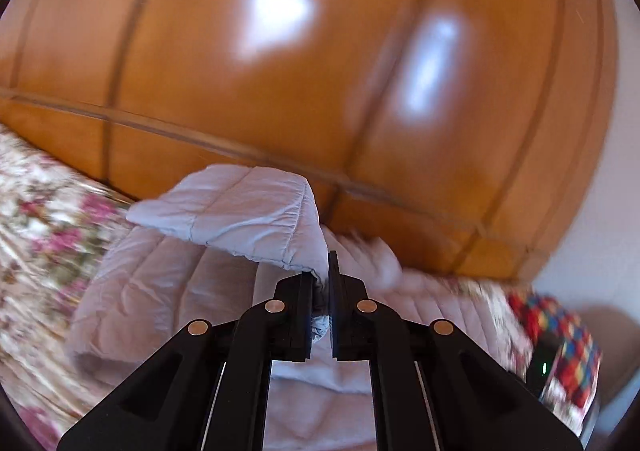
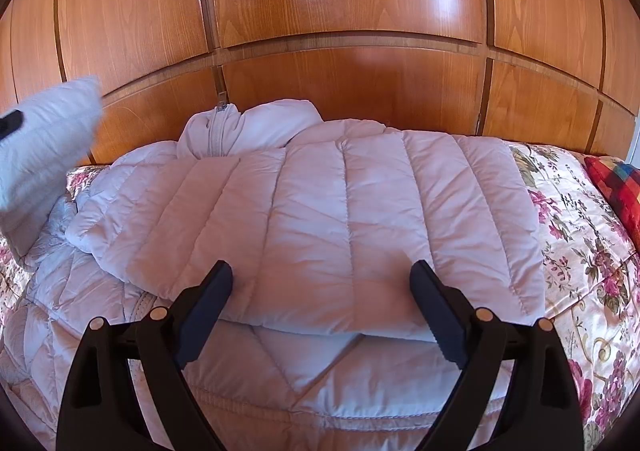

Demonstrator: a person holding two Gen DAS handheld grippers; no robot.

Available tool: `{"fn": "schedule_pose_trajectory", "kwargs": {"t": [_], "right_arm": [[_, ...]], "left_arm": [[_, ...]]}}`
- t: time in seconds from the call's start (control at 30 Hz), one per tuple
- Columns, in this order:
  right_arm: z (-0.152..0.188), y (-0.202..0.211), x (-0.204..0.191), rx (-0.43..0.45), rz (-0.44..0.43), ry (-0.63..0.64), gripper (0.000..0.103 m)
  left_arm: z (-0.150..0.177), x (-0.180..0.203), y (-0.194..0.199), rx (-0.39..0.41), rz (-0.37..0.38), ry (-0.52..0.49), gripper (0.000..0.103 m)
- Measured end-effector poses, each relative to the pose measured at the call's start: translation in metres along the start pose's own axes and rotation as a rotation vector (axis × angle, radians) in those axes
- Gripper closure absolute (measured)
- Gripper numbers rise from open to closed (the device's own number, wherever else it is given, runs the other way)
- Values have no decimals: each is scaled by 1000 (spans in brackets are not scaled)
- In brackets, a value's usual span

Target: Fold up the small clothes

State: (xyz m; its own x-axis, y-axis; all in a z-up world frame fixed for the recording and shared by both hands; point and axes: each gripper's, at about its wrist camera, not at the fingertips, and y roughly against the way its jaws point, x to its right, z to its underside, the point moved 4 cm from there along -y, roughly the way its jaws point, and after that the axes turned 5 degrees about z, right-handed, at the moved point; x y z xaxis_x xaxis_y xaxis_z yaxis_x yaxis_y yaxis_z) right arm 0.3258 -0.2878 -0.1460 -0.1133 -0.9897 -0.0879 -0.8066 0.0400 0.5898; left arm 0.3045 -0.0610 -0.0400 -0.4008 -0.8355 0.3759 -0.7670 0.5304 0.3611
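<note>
**Sleeve pinched and lifted over a quilted jacket**

Fabric is bunching between the two fingers of the left gripper (image 1: 321, 293), which is clenching a gathered cuff of the pale lilac sleeve (image 1: 236, 211). From that pinch the sleeve is rising ahead of the tool and spreading out to its left, hanging clear of the jacket body below it. The left wrist view is blurring at its edges, so finer detail of the bedspread and the far cloth is hard to read.

The right gripper (image 2: 322, 279) is hovering with its jaws standing wide apart, gripping nothing. Its fingers (image 2: 208, 303) are framing the near edge of the puffer jacket (image 2: 340, 211), which is lying flat just ahead of the tool on the floral bedspread (image 2: 580, 251). The jacket's upper layer is lying folded over a lower layer whose diamond quilting is showing below and between the fingers. At the far side of the jacket, ahead and slightly left of the tool, the collar with its zipper (image 2: 219, 127) is bunching up against the wooden panelling (image 2: 340, 11).

Far to the left of the right gripper, the lifted sleeve is showing again as a pale, blurred shape raised above the bedspread, with a dark tip of the other tool at its edge. A red, multicoloured checked cushion (image 2: 616, 187) is lying on the bedspread well off to the right, and it is also appearing low and right of the left gripper.
</note>
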Motion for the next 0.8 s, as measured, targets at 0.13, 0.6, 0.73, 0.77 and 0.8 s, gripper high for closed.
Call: {"fn": "schedule_pose_trajectory", "kwargs": {"t": [0.13, 0.6, 0.73, 0.77, 0.8], "right_arm": [[0, -1, 2, -1, -7, -18, 13], [1, 0, 4, 6, -10, -40, 13], [1, 7, 9, 48, -9, -67, 13], [1, 9, 11, 57, -5, -81, 13], [1, 11, 14, 59, -2, -97, 13]], "left_arm": [[37, 39, -32, -95, 15, -91, 98], [76, 45, -15, -131, 52, -148, 21], [71, -2, 33, -50, -51, -94, 21], [70, -17, 42, -39, -95, -61, 21], [70, -41, 53, -28, -160, 6, 21]]}}
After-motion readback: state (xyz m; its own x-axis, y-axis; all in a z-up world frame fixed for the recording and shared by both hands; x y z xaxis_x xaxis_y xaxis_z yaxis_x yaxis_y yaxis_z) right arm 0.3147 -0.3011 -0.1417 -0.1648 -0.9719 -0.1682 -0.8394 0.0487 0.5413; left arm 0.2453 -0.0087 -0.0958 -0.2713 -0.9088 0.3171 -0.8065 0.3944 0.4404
